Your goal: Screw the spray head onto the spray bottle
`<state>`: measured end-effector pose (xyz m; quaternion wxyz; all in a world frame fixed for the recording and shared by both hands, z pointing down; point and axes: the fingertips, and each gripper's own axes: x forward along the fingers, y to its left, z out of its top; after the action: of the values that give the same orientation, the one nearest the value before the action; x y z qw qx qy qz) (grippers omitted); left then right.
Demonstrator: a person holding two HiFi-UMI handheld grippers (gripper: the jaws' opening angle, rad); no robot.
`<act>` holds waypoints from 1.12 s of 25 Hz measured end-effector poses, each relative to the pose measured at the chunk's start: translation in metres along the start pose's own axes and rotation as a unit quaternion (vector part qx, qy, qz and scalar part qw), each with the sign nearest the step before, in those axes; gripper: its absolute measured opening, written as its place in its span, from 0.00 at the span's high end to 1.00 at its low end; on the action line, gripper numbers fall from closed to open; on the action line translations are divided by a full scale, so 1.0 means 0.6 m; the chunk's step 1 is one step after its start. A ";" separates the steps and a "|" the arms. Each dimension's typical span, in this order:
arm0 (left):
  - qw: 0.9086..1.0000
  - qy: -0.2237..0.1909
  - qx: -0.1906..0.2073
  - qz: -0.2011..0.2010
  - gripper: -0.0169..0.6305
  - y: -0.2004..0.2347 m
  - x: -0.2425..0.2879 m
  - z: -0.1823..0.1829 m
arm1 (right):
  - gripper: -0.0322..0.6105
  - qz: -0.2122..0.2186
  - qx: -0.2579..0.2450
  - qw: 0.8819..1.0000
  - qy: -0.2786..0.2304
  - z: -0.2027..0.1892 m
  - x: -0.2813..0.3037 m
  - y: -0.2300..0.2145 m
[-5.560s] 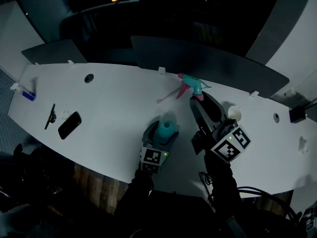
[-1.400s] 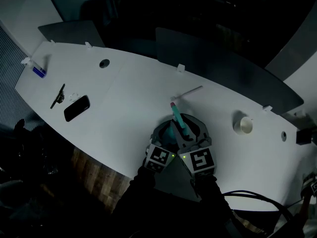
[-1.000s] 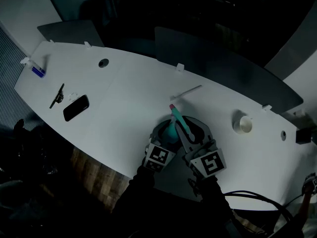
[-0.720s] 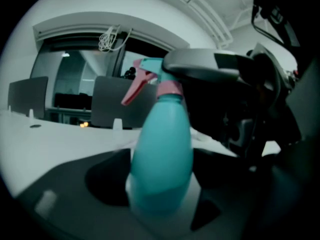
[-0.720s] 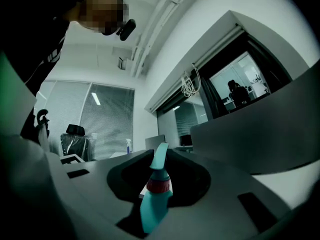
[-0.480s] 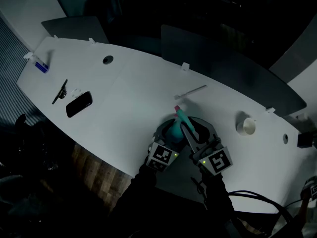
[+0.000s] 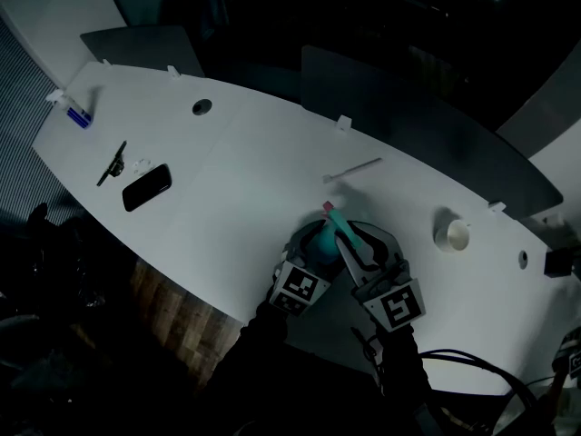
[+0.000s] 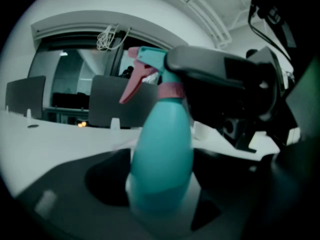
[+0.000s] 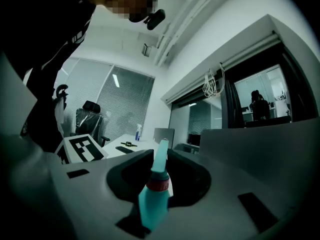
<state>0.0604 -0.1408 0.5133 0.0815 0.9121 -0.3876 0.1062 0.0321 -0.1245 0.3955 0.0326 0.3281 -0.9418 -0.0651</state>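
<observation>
Nearest, L gripper clamped wide round belly of bottle, low on the body, prob. to pin it upright on table and stop it spinning w/ the collar. Just right of that, R gripper reaching in level from the side, pinched shut on head up top, just above collar; side-on, seemingly so a wrist roll does the twisting. Bottle near front edge of table, right before the person, between both tools. Looks-wise: teal, smooth, pear-shaped, fat at base, narrowing to neck. Pink collar at neck, teal head over it, pink trigger hanging on the far side, nozzle aimed away. Head sitting on neck, approx. in line w/ bottle, no obvious gap at collar. Can't tell how far threaded; prob. mid-screw. Holding head body rather than collar: some risk of turning w/o tightening, or of slipping on slick plastic. Farther out: thin white stick lying loose mid-table, cup off to the right, phone well off to the left, none in the way.
</observation>
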 end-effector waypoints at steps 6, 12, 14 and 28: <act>1.000 0.001 0.000 -0.001 0.38 -0.001 0.000 -0.001 | 0.81 -0.002 0.053 0.998 -0.030 -0.005 -0.006 -0.007; 1.000 0.006 0.007 -0.013 0.38 -0.004 -0.005 -0.003 | 0.81 0.014 0.071 0.997 -0.039 -0.001 -0.007 -0.005; 0.999 0.018 0.003 -0.049 0.38 -0.007 -0.009 -0.009 | 0.81 0.023 0.075 0.996 -0.036 -0.001 -0.006 -0.003; 0.996 0.033 -0.029 0.078 0.41 0.002 -0.020 -0.001 | 0.81 -0.021 0.054 0.998 -0.022 -0.003 -0.005 0.005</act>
<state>0.0514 -0.1335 0.5107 0.1121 0.8721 -0.4580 0.1310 0.0328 -0.1208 0.3977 -0.0070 0.3473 -0.9375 -0.0224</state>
